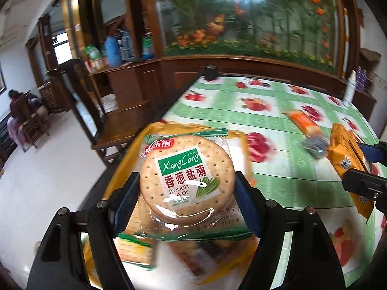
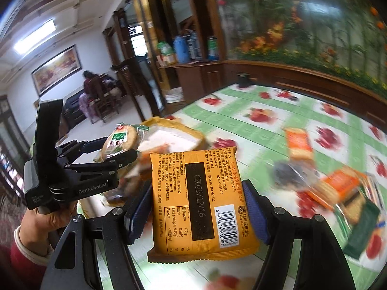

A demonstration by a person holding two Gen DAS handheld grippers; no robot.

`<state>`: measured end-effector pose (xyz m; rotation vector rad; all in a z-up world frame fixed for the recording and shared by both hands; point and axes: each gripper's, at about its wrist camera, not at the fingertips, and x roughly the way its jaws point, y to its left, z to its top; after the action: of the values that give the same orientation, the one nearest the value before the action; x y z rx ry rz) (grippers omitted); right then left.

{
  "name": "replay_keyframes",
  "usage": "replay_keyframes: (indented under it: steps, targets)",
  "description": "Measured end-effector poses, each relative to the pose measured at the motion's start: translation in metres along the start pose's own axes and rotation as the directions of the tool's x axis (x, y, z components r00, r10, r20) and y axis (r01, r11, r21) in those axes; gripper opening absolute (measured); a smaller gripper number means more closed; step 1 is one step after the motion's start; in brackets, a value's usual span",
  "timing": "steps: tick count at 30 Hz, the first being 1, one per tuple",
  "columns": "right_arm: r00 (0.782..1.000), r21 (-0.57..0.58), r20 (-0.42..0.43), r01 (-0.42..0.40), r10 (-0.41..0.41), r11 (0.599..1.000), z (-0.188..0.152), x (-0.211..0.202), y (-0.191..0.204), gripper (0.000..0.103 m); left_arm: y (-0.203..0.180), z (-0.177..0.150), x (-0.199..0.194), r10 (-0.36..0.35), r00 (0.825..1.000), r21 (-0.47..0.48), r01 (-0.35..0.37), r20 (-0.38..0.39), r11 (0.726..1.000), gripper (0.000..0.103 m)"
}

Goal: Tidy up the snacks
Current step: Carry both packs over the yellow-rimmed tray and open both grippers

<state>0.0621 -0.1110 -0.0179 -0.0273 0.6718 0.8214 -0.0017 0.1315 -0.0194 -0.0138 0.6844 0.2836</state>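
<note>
My left gripper is shut on a clear-and-green round cracker packet and holds it above a yellow tray at the table's left edge; it also shows in the right wrist view. My right gripper is shut on an orange snack packet, back side with barcode facing the camera, held above the table; the packet shows at the right of the left wrist view. The yellow tray holds other packets, blurred.
Loose snack packets lie on the green fruit-print tablecloth: an orange one, a grey one, orange and dark green ones at right. A black object stands at the far table edge. Wooden cabinets lie behind.
</note>
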Motion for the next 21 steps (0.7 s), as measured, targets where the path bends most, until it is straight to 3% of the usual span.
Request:
replay_keyframes:
  steps: [10, 17, 21]
  targets:
    - [0.989, -0.072, -0.002, -0.145, 0.145, 0.987, 0.052, 0.066, 0.064, 0.072, 0.045, -0.008, 0.014, 0.059, 0.998, -0.064, -0.061, -0.026, 0.996, 0.076]
    - [0.981, 0.003, -0.034, -0.190, 0.190, 0.982, 0.075, 0.124, 0.068, 0.072, 0.071, -0.004, 0.036, 0.101, 0.992, -0.083, -0.107, -0.075, 0.991, 0.076]
    - [0.981, 0.053, -0.082, -0.169, 0.173, 0.984, 0.078, 0.162, 0.062, 0.072, 0.071, -0.004, 0.046, 0.104, 0.990, -0.075, -0.111, -0.099, 0.991, 0.076]
